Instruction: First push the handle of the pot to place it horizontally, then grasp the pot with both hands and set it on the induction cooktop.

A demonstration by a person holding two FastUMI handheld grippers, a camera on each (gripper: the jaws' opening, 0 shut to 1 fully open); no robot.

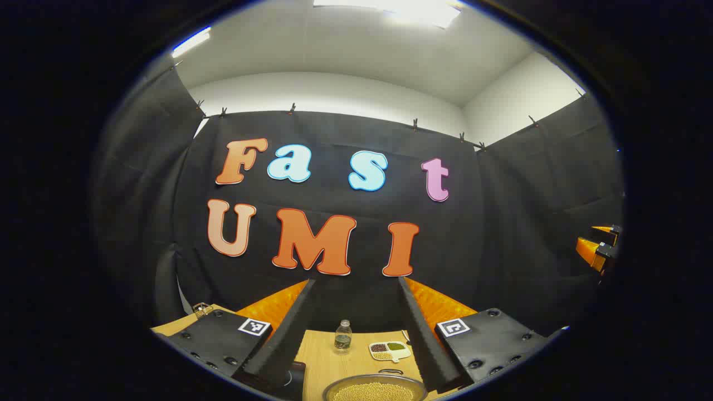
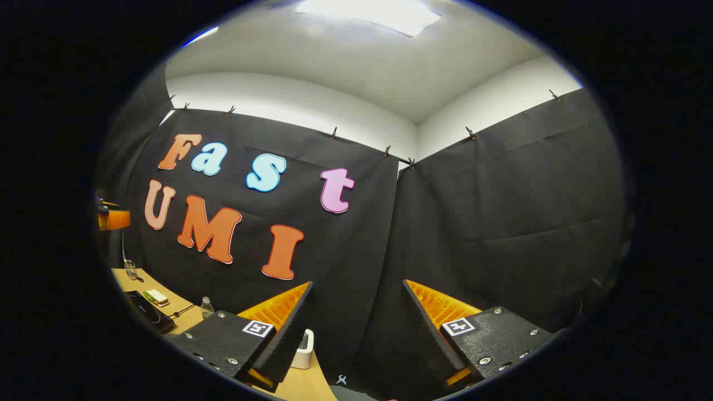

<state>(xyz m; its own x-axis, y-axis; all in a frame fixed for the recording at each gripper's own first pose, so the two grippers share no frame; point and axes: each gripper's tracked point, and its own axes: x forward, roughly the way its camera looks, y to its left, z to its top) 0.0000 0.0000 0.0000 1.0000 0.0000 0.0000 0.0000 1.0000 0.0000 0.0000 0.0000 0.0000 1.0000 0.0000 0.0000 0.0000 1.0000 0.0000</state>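
Left hand-held gripper (image 1: 356,334): fingers spread, nothing between them, raised above the tabletop (image 1: 326,356). Just below its fingertips, the pot (image 1: 374,389), filled with yellowish grains; handle not discernible. Beyond the pot: a compartment dish (image 1: 390,350) and a small bottle (image 1: 342,336).

Right hand-held gripper (image 2: 356,334): fingers spread, empty, facing the booth wall. A white box (image 2: 304,348) sits beside its left finger.

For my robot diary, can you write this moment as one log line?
left gripper: open, raised | right gripper: open, raised | pot: on table, untouched
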